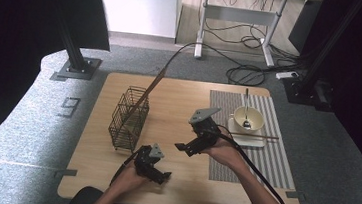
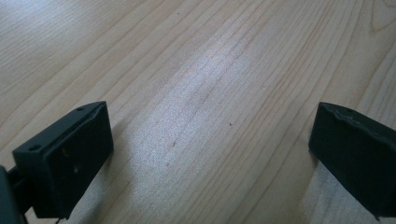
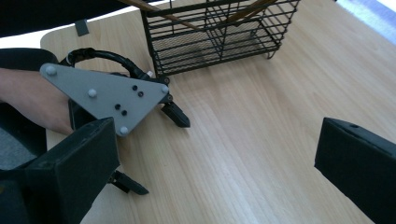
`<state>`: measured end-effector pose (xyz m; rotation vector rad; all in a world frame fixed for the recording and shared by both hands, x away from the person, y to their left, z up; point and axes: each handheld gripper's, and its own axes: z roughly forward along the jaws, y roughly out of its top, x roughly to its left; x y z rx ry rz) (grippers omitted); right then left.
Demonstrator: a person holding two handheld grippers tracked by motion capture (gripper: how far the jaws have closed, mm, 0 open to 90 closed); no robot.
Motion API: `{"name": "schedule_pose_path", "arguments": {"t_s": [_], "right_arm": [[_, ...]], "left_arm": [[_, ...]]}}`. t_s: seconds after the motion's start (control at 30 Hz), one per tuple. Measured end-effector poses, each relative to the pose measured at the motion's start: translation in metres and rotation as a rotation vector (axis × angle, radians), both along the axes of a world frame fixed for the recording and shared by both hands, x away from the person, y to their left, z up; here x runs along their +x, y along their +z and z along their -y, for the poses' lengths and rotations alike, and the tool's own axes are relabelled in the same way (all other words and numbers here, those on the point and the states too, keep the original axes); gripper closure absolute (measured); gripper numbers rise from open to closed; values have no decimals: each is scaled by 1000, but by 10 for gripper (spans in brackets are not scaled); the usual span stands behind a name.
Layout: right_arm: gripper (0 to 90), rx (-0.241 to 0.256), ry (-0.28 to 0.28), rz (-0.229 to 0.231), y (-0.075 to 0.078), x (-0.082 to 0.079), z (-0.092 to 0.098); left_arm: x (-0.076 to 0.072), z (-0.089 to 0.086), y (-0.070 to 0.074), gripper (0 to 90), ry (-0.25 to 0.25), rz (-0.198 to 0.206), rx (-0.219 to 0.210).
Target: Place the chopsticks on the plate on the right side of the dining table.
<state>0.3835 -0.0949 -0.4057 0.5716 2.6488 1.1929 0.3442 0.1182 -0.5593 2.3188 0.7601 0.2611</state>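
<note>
Near the front edge of the wooden table (image 1: 179,102), just in front of the wire basket (image 1: 128,118), the left gripper (image 1: 161,176) rests low over the bare wood. A hand (image 1: 129,180) holds it from behind. Its jaws stand wide apart with nothing between them. In the left gripper view the two black jaws sit far from each other and there is just pale wood grain under them.

To the right of the basket, a bit farther back than the left one, the right gripper (image 1: 183,147) hangs above the table in the other hand (image 1: 224,151). Its jaws are spread wide too and hold nothing. It has a grey three-cornered plate on top. It points toward the left gripper. In the right gripper view you can see the left gripper (image 3: 156,144) with its own grey plate, and the basket (image 3: 219,35) just behind it.

The basket is black and made of thin wire. It stands upright on the left half of the table. A long thin brown stick (image 1: 151,85) leans out of it, up and to the right.

Well to the right of the basket lies a striped mat (image 1: 273,161). On the mat there is a white tray (image 1: 245,140) with a pale bowl (image 1: 248,117) on it. A spoon (image 1: 246,111) stands in the bowl. Two thin sticks (image 1: 253,135) lie across the tray just in front of the bowl.

A black cable trails from each gripper back toward the person.
</note>
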Motion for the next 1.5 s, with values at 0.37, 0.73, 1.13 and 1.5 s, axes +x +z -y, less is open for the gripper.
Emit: {"name": "schedule_pose_path", "arguments": {"t_s": [0.37, 0.73, 1.13, 1.5], "right_arm": [[0, -16, 35, -13, -4, 7, -28], [0, -17, 82, -26, -3, 8, -59], [0, -10, 109, -49, -6, 15, -87], [0, -25, 150, -55, -12, 17, -115]], "left_arm": [[0, 0, 0, 0, 0, 0, -1], [0, 0, 0, 0, 3, -1, -4], [0, 0, 0, 0, 3, -1, -2], [0, 0, 0, 0, 1, 1, -4]]}}
